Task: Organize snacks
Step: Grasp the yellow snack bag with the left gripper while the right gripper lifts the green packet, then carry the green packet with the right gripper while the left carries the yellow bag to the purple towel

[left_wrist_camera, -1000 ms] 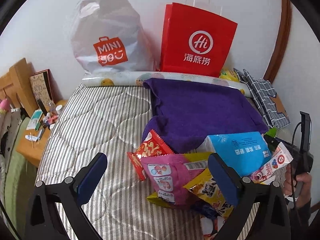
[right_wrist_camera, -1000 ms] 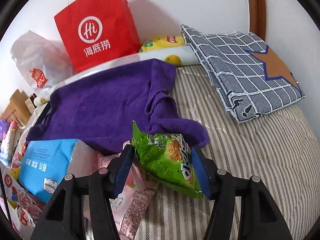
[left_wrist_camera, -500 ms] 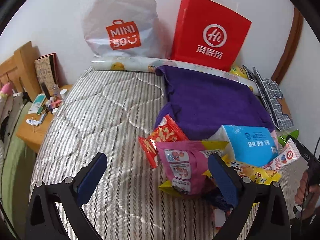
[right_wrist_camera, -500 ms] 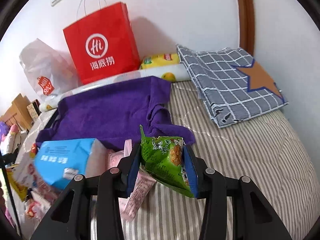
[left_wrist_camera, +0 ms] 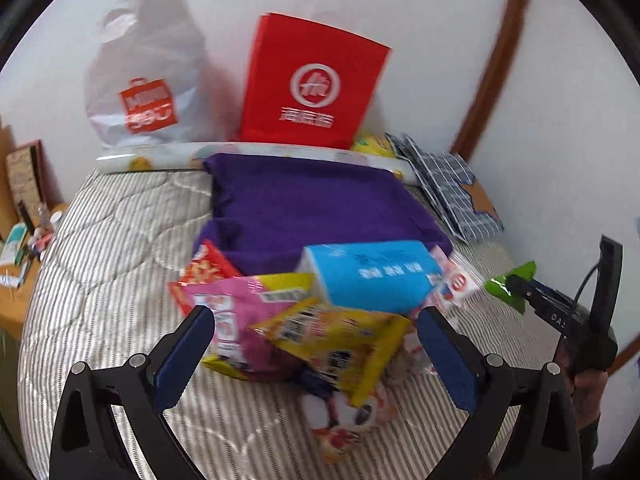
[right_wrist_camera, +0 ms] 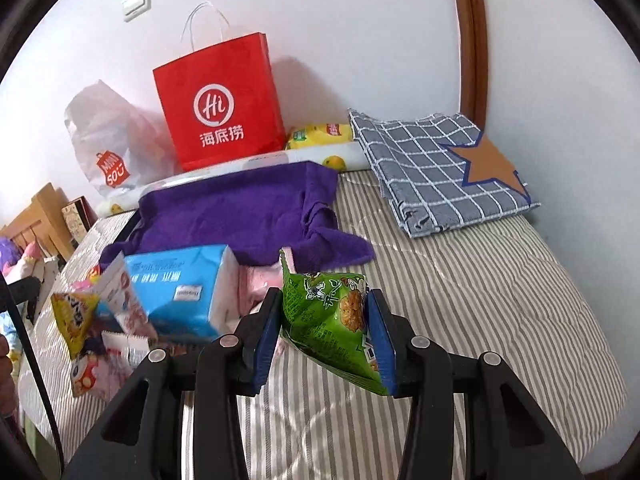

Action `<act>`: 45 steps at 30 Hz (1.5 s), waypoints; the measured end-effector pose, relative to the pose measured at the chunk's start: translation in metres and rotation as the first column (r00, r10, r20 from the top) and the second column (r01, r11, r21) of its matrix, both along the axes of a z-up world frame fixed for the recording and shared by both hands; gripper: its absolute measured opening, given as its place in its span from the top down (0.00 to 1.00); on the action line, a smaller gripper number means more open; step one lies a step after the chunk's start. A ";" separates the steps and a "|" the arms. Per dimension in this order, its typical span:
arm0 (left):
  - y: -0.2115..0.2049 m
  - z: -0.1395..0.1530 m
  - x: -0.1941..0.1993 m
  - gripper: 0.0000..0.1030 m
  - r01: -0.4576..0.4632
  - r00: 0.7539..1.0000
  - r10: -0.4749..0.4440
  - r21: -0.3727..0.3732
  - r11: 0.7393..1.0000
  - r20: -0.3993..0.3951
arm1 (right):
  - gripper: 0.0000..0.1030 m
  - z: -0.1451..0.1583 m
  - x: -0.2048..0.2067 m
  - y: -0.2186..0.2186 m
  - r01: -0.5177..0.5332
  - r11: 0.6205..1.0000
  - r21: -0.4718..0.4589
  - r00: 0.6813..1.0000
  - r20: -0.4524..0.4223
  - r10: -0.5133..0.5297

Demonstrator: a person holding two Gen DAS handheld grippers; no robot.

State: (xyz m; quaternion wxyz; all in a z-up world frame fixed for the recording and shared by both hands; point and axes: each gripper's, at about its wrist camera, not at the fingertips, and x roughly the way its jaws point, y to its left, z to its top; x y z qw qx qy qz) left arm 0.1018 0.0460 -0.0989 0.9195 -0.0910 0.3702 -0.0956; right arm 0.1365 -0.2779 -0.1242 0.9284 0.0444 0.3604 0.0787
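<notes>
Striped mattress [right_wrist_camera: 460, 280] against a white wall; right tongs [right_wrist_camera: 326, 334] pinch a green snack packet [right_wrist_camera: 328, 312], left tongs [left_wrist_camera: 316, 356] wide

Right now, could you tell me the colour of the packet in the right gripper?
Green packet, clearest in the right wrist view.

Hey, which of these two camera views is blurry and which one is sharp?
Left wrist view: motion-smeared, the white lettering on the red paper bag and the yellow snack packet unreadable. Right wrist view: sharp, print on the green snack packet crisp. Both bend straight edges at the rim.
</notes>
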 end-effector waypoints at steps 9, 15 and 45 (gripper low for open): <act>-0.037 -0.023 0.016 0.01 -0.015 0.997 0.027 0.165 0.986 -0.070 | 0.58 -0.018 -0.024 -0.002 0.007 1.000 -0.002 0.999 -0.045 -0.007; -0.031 -0.026 0.022 0.08 -0.080 0.993 0.093 0.180 0.981 -0.069 | 0.58 -0.029 -0.029 0.002 -0.029 1.000 -0.012 0.997 -0.078 0.028; -0.004 -0.006 -0.016 0.56 -0.072 0.997 0.074 0.084 0.994 -0.016 | 0.48 -0.057 -0.030 0.013 -0.093 0.992 -0.086 0.988 -0.128 0.082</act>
